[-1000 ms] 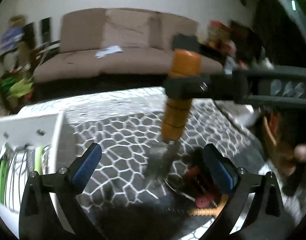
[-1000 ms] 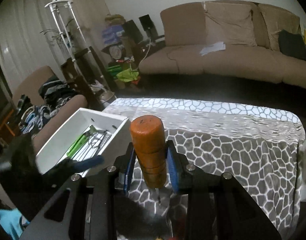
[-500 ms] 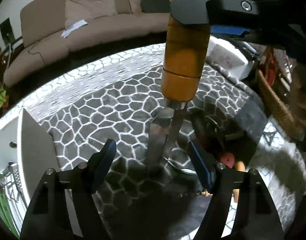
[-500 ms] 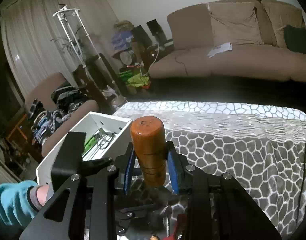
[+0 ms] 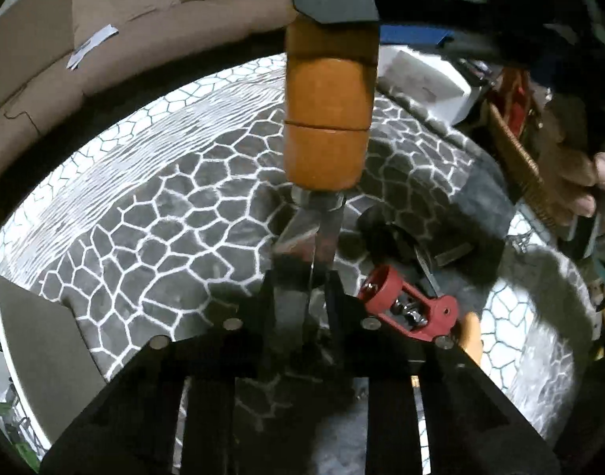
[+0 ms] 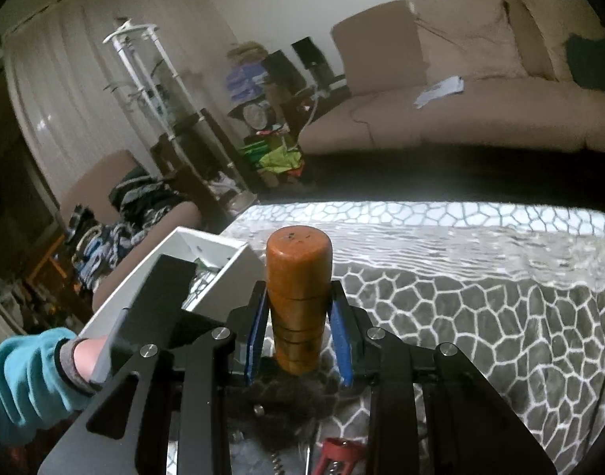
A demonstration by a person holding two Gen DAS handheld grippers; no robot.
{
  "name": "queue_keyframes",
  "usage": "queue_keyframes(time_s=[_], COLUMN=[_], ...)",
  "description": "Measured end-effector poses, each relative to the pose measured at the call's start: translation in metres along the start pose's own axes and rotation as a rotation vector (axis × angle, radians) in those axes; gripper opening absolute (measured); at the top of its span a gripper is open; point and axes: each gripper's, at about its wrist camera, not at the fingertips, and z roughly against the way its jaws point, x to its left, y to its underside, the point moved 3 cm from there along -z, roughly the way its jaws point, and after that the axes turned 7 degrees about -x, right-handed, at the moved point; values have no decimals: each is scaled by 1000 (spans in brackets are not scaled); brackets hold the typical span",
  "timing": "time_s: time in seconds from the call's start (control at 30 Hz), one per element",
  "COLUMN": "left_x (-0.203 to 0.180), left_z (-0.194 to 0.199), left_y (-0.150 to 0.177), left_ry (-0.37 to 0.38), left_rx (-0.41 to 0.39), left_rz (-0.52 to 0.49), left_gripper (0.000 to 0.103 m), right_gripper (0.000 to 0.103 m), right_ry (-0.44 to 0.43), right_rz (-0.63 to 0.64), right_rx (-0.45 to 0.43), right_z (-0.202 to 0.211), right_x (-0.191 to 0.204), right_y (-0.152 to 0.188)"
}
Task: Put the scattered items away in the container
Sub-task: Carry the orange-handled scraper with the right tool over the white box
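Observation:
A tool with a thick orange wooden handle (image 6: 298, 297) and a flat metal blade (image 5: 306, 245) hangs upright over the patterned table. My right gripper (image 6: 298, 340) is shut on the handle, its blue pads on either side. My left gripper (image 5: 302, 293) sits lower on the same tool, its jaws closing on the blade, which fills the gap between the fingers. The white container (image 6: 207, 273) stands to the left, with green and metal utensils inside. A red metal tool (image 5: 409, 308) lies on the cloth just right of the left gripper.
A hand in a teal sleeve (image 6: 21, 376) holds the left gripper beside the container. Dark small items (image 5: 389, 237) lie near the red tool. A wicker basket (image 5: 520, 158) and a white box (image 5: 425, 83) stand at the table's right. A beige sofa (image 6: 460, 99) lies beyond.
The left gripper has tipped downward, moved in under the orange handle and drawn its wide-open jaws in around the blade. The right gripper kept its hold and shifted a little.

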Motion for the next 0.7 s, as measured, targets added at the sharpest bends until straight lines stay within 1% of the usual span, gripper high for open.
queue_keyframes(time_s=[0.03,0.1,0.13,0.17,0.23,0.33,0.4,0.47,0.53,0.63,0.7], left_x=[-2,-6,-8,-12,-17,-20,-23,-25,-30,-38,-40], left_z=[-1,-1,0,2,3,5,10,18,27,44,59], left_y=[0,-2,-3,-5,-9,-9,-9,-11,-12,-13,-13], left_ry=[-8,-14,3,12,-2,-15,-36,-32,-24,-36,-40], left_rx=[0,0,-6,-19,-26,-38,-61,-89,-102,-124,-144], left_rz=[-13,-40,-50,-62,-85,-83,-81,-55,-56,-60,-36], left_gripper=[19,13,4,4,4,4,3,2,3,3,3], right_gripper=[30,30,30,30,31,31,31,31,31,31,31], right_ry=[-3,-13,-17,-32,-66,-81,-91,-91,-91,-91,-87], right_rz=[-24,-56,-71,-94,-140,-152,-157,-160,-159,-136,-110], right_rx=[-7,-18,-21,-25,-36,-30,-26,-35,-45,-49,-45], right_z=[0,0,0,0,0,1,4,8,14,23,30], right_x=[-5,-12,-14,-17,-20,-20,-19,-16,-11,6,22], right_y=[0,-1,-1,-2,-4,-8,-9,-10,-11,-19,-24])
